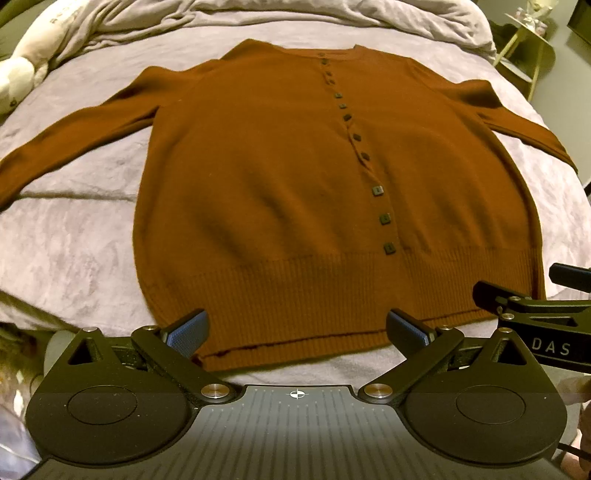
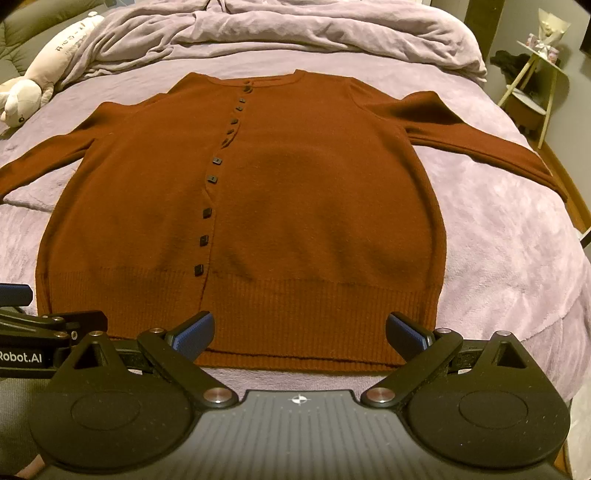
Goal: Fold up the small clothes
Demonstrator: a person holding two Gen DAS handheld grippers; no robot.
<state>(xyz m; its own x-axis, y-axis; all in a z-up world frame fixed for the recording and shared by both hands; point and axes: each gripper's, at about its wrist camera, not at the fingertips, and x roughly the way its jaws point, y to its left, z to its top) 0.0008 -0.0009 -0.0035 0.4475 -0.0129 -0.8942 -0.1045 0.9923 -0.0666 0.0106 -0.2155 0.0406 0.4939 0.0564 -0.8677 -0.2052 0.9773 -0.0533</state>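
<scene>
a rust-brown cardigan (image 1: pixel 266 177) lies flat, front side up, on the lilac bedspread (image 1: pixel 74 236), buttoned shut down its front by a row of dark square buttons (image 1: pixel 377 191). its long axis runs away from the cameras: the ribbed hem is nearest, the round neckline points toward a heap of rumpled duvet (image 2: pixel 295 33) at the far end. both sleeves are spread out sideways, slanting slightly back toward the hem. in the left wrist view the cuff of each sleeve is cut off at the picture's edge, and the hem corner on the right is hidden behind the other gripper. a pale plush toy (image 2: pixel 33 85) lies at the far left of the bed, partly cut off, and a small side table (image 2: pixel 532 85) stands off to the right; what sits on it is too small to make out. the left gripper (image 1: pixel 297 330) hangs over the hem with its blue-padded fingers spread wide, nothing between them, and whether the tips touch the knit cannot be told. the right gripper (image 2: pixel 300 330) is just beside it, likewise spread wide and empty above the hem.
</scene>
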